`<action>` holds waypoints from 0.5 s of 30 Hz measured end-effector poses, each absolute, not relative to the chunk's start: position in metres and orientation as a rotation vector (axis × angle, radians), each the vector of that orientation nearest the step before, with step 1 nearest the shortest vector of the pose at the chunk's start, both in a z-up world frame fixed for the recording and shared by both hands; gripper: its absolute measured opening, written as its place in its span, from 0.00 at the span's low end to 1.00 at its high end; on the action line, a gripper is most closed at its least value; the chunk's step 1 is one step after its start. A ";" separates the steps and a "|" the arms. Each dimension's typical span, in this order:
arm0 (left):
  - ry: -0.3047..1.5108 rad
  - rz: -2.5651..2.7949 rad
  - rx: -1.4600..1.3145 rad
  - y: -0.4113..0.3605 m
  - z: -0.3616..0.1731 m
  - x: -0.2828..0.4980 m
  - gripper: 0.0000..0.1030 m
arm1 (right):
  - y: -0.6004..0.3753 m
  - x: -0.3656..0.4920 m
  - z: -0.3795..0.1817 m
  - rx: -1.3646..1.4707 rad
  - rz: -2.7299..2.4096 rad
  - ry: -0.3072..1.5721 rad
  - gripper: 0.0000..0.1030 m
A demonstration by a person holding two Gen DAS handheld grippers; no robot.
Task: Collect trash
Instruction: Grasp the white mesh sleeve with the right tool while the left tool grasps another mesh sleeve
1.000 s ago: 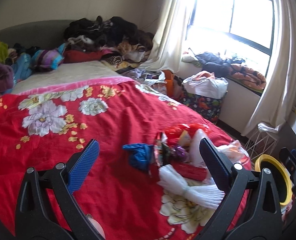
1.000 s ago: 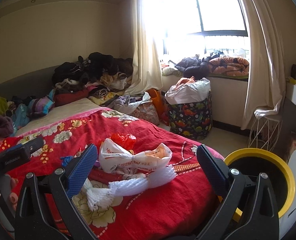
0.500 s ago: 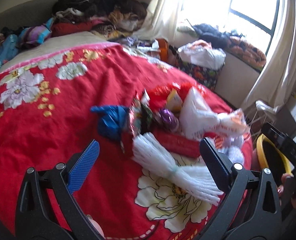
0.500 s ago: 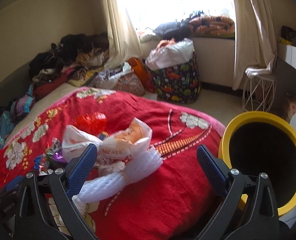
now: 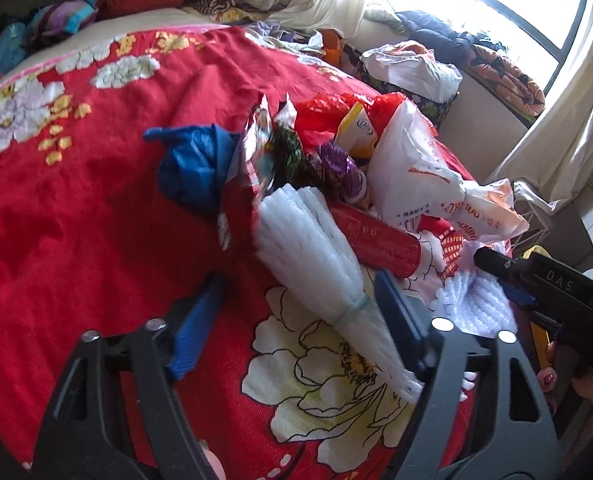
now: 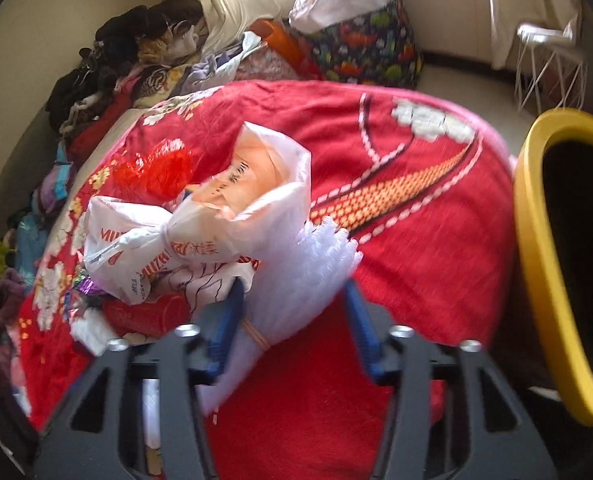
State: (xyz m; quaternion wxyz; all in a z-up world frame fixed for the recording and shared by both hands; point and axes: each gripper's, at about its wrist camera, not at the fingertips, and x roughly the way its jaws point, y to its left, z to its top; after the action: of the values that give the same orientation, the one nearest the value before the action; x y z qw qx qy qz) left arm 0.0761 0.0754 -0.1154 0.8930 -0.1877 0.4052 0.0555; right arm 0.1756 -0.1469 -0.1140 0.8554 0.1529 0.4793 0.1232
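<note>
Both grippers tilt down over the heap of trash on the bed's red quilt with white and yellow flowers. The left gripper has its jaws closing around the tied waist of a bundle of white foam-net sleeves; the band sits between the blue pads, nearer the right-hand one, and neither pad yet presses it. The right gripper also has its jaws closing, around the other fanned end of white foam net; its left-hand pad lies just beside the foam near an orange rubber band, while the right-hand pad stands apart from it.

Right of the right gripper's jaws stands a round bin with a yellow rim and black inside, beside the bed's edge. Just beyond both sets of jaws lies a knotted white plastic bag with red print, touching the foam. Beyond the left gripper's jaws, a red cylindrical tube rests against the foam bundle, with a crumpled blue plastic bag to the left, a red plastic bag farther off and shiny snack wrappers between them.
</note>
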 end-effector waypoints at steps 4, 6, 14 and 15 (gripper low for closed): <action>0.841 0.109 -0.399 0.075 -0.115 0.077 0.46 | -0.154 0.166 -0.113 0.360 0.287 0.995 0.22; 0.849 0.090 -0.409 0.075 -0.115 0.075 0.34 | -0.157 0.159 -0.109 0.357 0.304 0.983 0.20; 0.876 0.008 -0.451 0.072 -0.110 0.067 0.10 | -0.162 0.126 -0.082 0.256 0.328 0.865 0.17; 0.875 -0.006 -0.454 0.071 -0.108 0.065 0.09 | -0.162 0.125 -0.079 0.238 0.331 0.853 0.17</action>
State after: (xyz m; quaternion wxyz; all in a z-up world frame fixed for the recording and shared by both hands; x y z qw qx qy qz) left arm 0.0648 0.0713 -0.1082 0.8809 -0.2178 0.4201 -0.0029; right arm 0.1254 -0.1616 -0.0793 0.8903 0.1144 0.4110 0.1594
